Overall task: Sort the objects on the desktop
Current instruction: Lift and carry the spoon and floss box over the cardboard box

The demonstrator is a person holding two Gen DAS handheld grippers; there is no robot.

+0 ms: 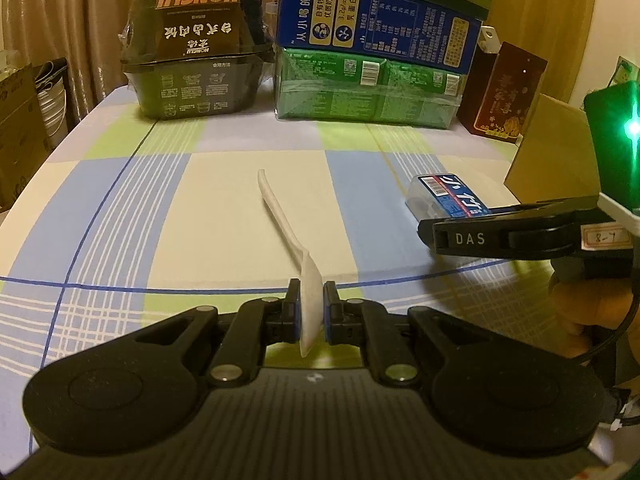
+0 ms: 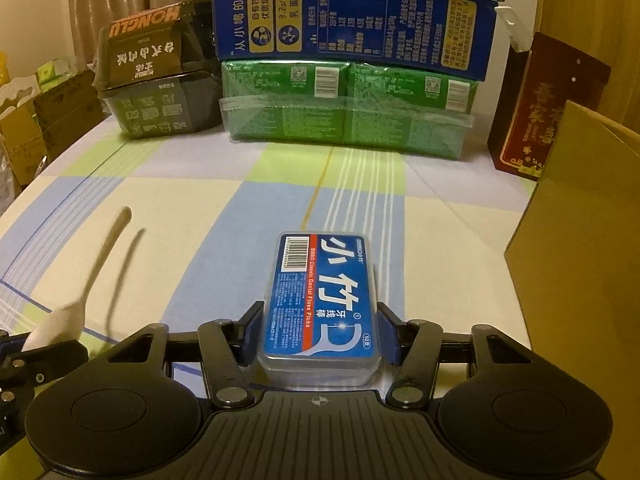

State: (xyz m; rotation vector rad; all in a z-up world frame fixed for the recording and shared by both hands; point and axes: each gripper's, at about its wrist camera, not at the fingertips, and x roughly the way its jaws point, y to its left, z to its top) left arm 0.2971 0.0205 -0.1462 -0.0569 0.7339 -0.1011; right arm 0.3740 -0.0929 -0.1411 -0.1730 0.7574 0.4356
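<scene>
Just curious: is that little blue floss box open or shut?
Shut: the floss box lies flat between the right tongs, its labelled lid sitting flush.

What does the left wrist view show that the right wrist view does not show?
Only the left wrist view shows the right gripper from the side, its green light, and the left gripper shut on the spoon bowl.

Only the right wrist view shows the full floss pick box label between the right gripper's jaws, and cardboard cartons at far left.

Both show the white spoon, the black HONGLU tub, the blue milk carton and the checked tablecloth.
</scene>
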